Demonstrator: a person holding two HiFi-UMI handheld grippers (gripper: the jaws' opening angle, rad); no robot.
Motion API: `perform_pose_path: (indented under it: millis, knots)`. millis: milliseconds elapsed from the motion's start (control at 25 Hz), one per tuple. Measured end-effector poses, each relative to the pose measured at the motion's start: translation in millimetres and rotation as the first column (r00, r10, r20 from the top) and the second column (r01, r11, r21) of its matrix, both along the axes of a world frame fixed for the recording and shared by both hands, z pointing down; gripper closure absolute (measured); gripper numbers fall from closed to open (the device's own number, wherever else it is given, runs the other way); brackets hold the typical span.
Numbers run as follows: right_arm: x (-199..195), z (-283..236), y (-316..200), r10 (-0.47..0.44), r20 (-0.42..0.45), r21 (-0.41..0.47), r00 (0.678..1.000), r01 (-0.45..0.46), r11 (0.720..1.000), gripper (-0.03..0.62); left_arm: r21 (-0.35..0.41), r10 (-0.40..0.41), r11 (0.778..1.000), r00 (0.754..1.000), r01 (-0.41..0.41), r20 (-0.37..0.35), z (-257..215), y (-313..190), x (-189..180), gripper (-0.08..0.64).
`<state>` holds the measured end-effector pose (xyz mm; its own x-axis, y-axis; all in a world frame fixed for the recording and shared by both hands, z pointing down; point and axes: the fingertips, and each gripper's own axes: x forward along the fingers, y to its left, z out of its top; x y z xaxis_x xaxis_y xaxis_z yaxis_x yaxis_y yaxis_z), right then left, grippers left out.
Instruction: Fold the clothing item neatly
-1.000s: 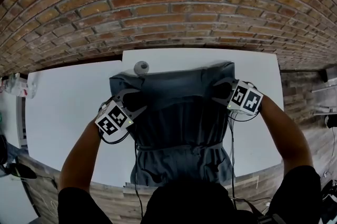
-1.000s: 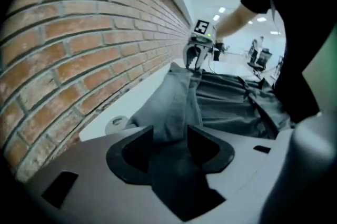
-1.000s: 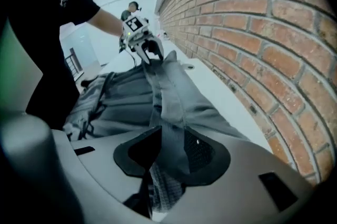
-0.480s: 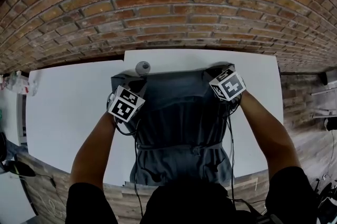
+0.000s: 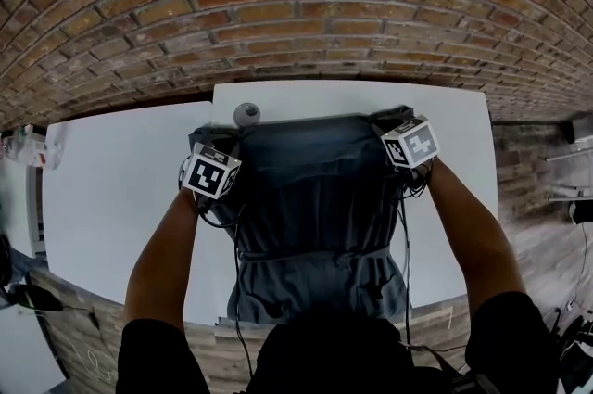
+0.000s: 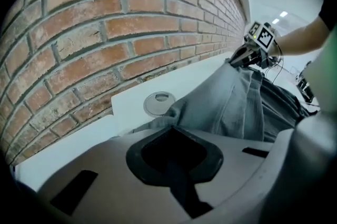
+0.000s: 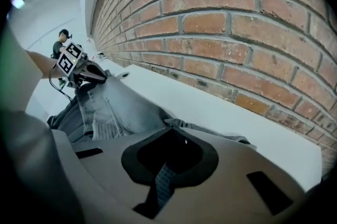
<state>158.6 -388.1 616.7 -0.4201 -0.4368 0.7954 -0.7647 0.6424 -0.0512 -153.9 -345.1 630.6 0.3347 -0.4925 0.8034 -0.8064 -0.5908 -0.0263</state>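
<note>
The dark grey garment (image 5: 315,207) lies flat on the white table (image 5: 120,197). Its far edge stops just short of the table's back edge, and only a narrow white strip is free between it and the brick wall (image 5: 278,3). A grey round cap (image 5: 246,114) sits in the table just beside the far left corner of the cloth. To the left of the garment there is a wide bare area, and to the right a smaller one before the table's side edge. The near end of the cloth reaches the front edge of the table, close to the person.

The long axis of the garment runs from the person toward the wall. A gathered waist with a tie crosses it in the nearer half.

The left tongs (image 5: 204,142) have just been closing and are clenched on the far left corner of the cloth, which bunches at their tip. The right tongs (image 5: 396,120) are clenched on the far right corner in the same way. Both point down toward the wall.

Beyond the table's right side, a wooden floor (image 5: 537,225) is visible.
</note>
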Motion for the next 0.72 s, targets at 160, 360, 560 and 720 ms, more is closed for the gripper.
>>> perform_pose_path:
  millis: [160, 360, 560, 720]
  knots:
    - [2, -19, 2, 0.058, 0.090, 0.047, 0.994, -0.062, 0.997, 0.591, 0.057, -0.015, 0.998, 1.000, 0.015, -0.005, -11, 3, -3, 0.558]
    - [6, -63, 40, 0.120, 0.201, 0.147, 0.972, -0.151, 0.978, 0.591, 0.127, -0.077, 0.988, 0.996, 0.082, -0.043, -41, 30, -22, 0.559]
    - [10, -81, 113, 0.162, 0.237, 0.170, 0.958, -0.205, 0.964, 0.591, 0.159, -0.094, 0.981, 0.987, 0.114, -0.127, -74, 99, -37, 0.561]
    - [15, -97, 169, 0.198, 0.237, 0.190, 0.951, -0.245, 0.951, 0.591, 0.167, -0.103, 0.978, 0.986, 0.125, -0.134, -86, 167, -59, 0.561]
